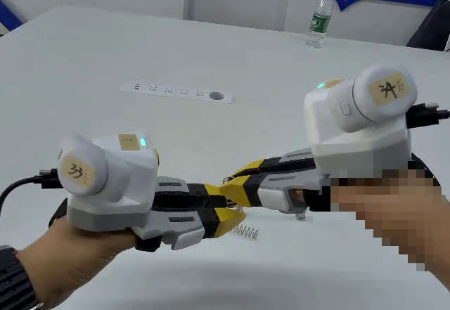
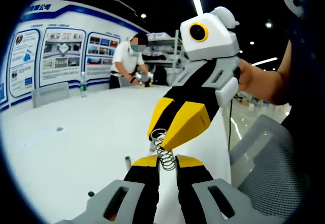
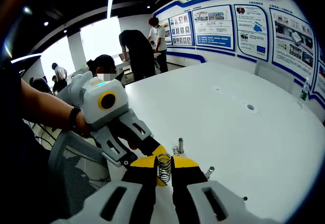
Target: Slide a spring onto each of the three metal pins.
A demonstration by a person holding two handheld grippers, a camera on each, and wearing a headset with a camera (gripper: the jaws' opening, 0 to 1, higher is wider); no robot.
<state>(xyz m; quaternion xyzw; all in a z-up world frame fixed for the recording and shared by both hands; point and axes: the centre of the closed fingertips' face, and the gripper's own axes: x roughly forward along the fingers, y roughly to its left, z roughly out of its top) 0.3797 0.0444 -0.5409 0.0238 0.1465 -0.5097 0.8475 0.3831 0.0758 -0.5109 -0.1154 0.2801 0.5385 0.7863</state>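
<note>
The left claw (image 2: 167,164) pinches a spring (image 2: 164,154) by its bottom end. The right claw (image 2: 163,142) touches the top end, but its grip is hard to make out. A pin (image 3: 180,145) stands on the table (image 3: 228,132) near it.

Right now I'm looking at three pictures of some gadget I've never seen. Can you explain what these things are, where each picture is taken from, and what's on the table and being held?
There is no robot here. A person holds a two-jaw tool in each hand: the left gripper and the right gripper. One picture comes from a headset camera looking down. The two round pictures come from cameras riding on the grippers.

The yellow tips meet above a white table, and both seem to pinch one small spring. On the table are a second spring, short upright metal pins, a power strip and a water bottle.
</note>
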